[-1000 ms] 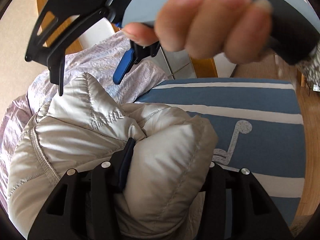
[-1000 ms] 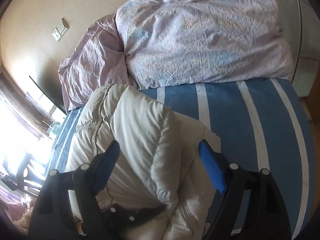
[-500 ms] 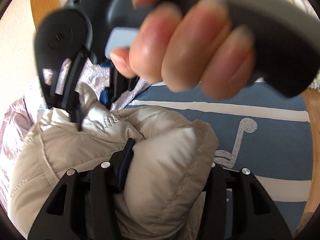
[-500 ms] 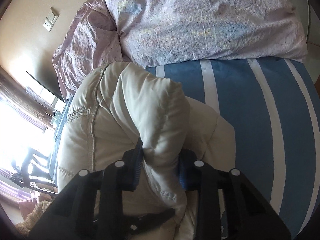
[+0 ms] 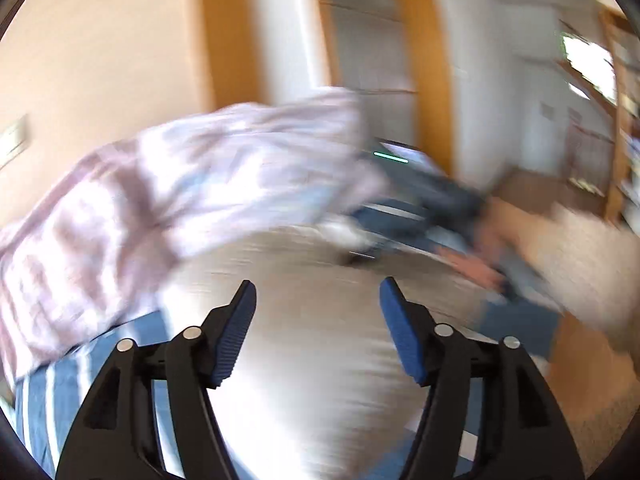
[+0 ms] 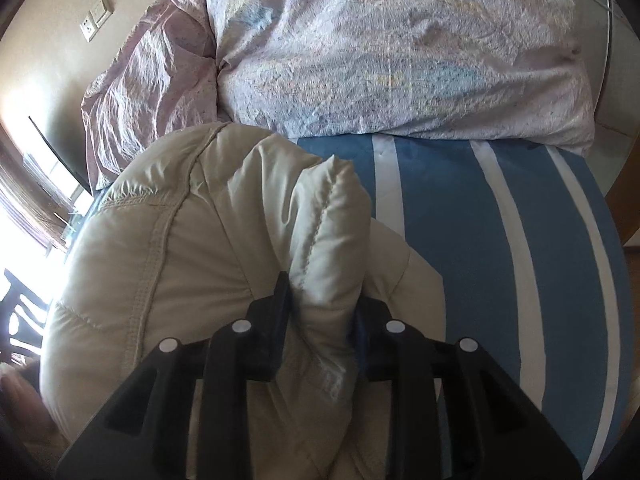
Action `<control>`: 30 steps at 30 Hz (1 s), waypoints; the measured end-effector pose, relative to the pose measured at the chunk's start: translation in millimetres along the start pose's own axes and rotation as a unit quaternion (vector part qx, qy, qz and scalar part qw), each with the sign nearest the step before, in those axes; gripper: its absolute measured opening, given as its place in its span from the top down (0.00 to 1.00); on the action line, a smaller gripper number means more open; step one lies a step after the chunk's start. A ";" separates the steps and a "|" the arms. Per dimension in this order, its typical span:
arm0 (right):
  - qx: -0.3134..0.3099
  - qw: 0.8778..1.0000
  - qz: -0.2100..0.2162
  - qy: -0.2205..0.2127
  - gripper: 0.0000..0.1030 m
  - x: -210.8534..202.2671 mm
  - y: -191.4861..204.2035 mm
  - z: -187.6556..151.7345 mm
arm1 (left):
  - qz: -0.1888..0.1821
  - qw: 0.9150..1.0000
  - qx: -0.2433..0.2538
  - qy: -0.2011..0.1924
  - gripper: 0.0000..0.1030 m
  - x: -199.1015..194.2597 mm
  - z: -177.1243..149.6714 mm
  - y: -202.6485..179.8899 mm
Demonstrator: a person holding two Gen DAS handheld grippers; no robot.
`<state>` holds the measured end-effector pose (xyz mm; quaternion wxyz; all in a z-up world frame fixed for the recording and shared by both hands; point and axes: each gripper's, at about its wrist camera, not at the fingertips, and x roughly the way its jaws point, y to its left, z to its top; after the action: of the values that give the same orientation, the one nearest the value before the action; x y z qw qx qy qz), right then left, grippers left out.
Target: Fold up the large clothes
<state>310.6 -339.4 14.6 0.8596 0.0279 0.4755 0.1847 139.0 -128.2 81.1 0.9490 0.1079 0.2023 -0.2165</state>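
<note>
Cream jacket point(image 5: 304, 344), blurred, lies below the left gripper point(image 5: 316, 304), whose blue pads spread wide, apparently gripping nothing. Right view: right gripper point(image 6: 320, 304) clamps a puffy fold of the jacket point(image 6: 168, 264), beside the quilt point(image 6: 400, 52).

Cream quilted puffer jacket point(image 6: 168, 264) bunched on striped bed; one fold raised.

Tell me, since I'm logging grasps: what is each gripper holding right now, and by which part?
The right gripper is shut on the cream puffer jacket, pinching a raised quilted fold near a stitched seam. The left gripper is open, holding nothing, above the jacket.
</note>
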 end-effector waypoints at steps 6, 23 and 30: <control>-0.013 1.000 -0.020 -0.008 0.72 -0.7 6.6 -2.4 | 0.053 0.996 -0.071 0.029 0.35 47.5 16.5 61.3; 0.022 0.996 0.006 -0.085 0.66 15.6 -11.7 -29.1 | 0.088 0.990 -0.025 0.108 0.33 133.2 -29.1 31.3; 0.036 0.995 0.020 -0.094 0.64 21.0 -18.8 -29.1 | 0.115 0.990 -0.019 0.082 0.32 137.6 -45.8 23.6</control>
<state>302.0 -353.4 -22.4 0.8949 0.0856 0.3986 0.1815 247.8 -144.6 -16.3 0.9495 0.1302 0.2700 -0.0929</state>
